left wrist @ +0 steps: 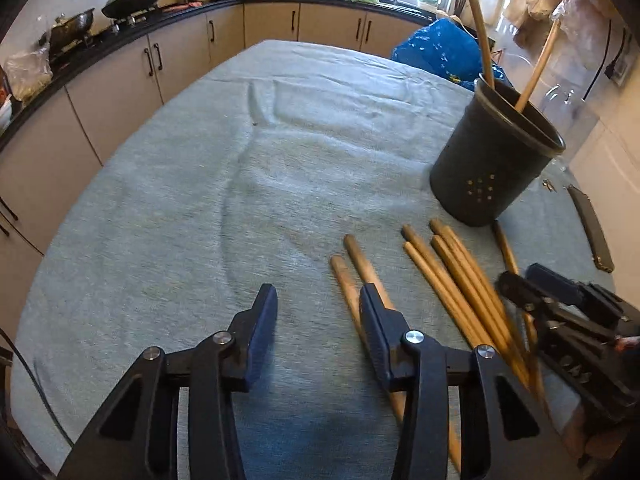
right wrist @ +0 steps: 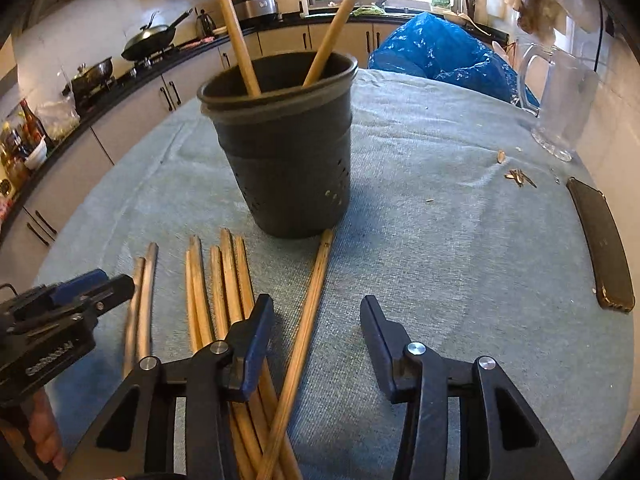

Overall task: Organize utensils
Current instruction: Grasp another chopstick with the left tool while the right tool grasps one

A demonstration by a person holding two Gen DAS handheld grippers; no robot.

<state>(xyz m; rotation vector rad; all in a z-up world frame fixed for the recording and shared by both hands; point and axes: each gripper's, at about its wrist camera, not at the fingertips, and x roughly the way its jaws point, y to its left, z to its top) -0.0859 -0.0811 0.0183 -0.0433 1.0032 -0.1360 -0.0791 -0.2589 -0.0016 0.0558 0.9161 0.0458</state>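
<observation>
Chopsticks (right wrist: pixel 224 280): wooden, a loose bundle lying flat on the cloth-covered desk (left wrist: pixel 180 200), in front of the dark holder (right wrist: pixel 284 148), which already has two sticks standing in it. Long axes run roughly along my pointing direction, far ends toward the holder. One stray stick (right wrist: pixel 308 308) lies slanted apart from the bundle, its tip touching the holder's base. Right gripper (right wrist: pixel 316 320): jaws spread, nothing pinched; the stray stick passes between them, nearer the left jaw. Left gripper (left wrist: pixel 318 308): jaws spread, empty; the leftmost pair (left wrist: pixel 352 268) lies under and beside its right jaw. Judgement: right hand is better placed for the stray stick, left for the pair.
</observation>
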